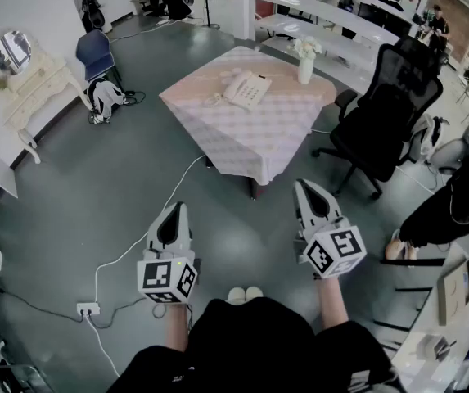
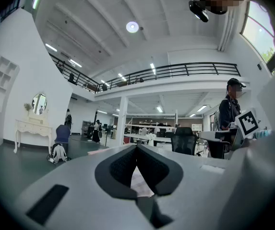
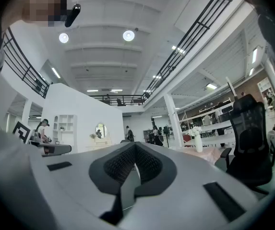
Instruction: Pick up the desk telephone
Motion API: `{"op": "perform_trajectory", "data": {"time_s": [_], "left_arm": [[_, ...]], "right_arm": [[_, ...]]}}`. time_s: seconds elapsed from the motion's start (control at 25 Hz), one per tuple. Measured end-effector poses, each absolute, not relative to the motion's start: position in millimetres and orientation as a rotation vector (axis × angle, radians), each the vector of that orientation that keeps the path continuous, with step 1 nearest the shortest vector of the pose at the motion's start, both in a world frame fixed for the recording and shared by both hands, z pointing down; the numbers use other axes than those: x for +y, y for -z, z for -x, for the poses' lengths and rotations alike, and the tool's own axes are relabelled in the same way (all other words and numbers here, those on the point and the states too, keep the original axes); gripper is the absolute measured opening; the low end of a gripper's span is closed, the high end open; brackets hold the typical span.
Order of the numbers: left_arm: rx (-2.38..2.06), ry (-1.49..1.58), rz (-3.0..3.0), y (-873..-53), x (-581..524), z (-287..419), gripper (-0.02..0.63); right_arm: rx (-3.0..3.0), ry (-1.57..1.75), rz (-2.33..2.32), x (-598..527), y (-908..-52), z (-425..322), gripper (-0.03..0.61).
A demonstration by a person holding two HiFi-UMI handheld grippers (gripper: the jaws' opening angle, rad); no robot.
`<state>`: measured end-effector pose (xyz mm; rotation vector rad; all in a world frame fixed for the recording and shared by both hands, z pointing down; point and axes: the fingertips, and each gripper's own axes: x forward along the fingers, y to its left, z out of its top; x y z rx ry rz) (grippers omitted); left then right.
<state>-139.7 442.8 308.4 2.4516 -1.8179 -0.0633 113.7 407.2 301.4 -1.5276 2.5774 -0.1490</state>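
Your left gripper (image 1: 173, 211) and right gripper (image 1: 306, 188) both hold their jaws pressed together, pinching nothing. The cream plastic desk telephone (image 1: 247, 88) sits on the pale checked-cloth table (image 1: 259, 142), well apart from both.

Count from your head view: two grippers, left gripper (image 1: 177, 211) and right gripper (image 1: 305, 189). One table (image 1: 259, 142); on it one desk telephone (image 1: 246, 88) and one vase of flowers (image 1: 304, 65). Two chairs: one black office chair (image 1: 385, 117), one blue chair (image 1: 95, 54). One white dressing table (image 1: 33, 88) with one oval mirror (image 1: 13, 51). One backpack (image 1: 105, 98) on the floor, one power strip (image 1: 87, 308). One person (image 1: 455, 207) close on your right; more people far back, too small to count.
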Motion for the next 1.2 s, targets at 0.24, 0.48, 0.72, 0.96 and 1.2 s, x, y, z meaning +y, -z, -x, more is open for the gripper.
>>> {"op": "perform_trajectory", "data": {"time_s": [0.24, 0.48, 0.72, 0.96, 1.2], "left_arm": [[-1.811, 0.062, -2.446, -310.9, 436.0, 134.9, -0.002], [-1.810, 0.066, -2.433, -313.5, 428.5, 127.1, -0.002], [-1.839, 0.050, -2.413, -319.7, 418.6, 122.8, -0.002], [-1.851, 0.021, -2.384, -327.6, 409.2, 120.8, -0.002], [-1.849, 0.006, -2.350, -336.7, 387.0, 127.6, -0.002]], "right_arm": [[2.584, 0.160, 1.526, 400.7, -306.6, -116.3, -0.009], [2.599, 0.134, 1.542, 390.7, -309.5, -121.2, -0.008], [2.600, 0.167, 1.508, 377.0, -313.9, -127.0, -0.008], [2.615, 0.174, 1.500, 362.3, -325.3, -129.4, -0.008], [2.644, 0.199, 1.481, 339.4, -334.8, -118.0, -0.008]]}}
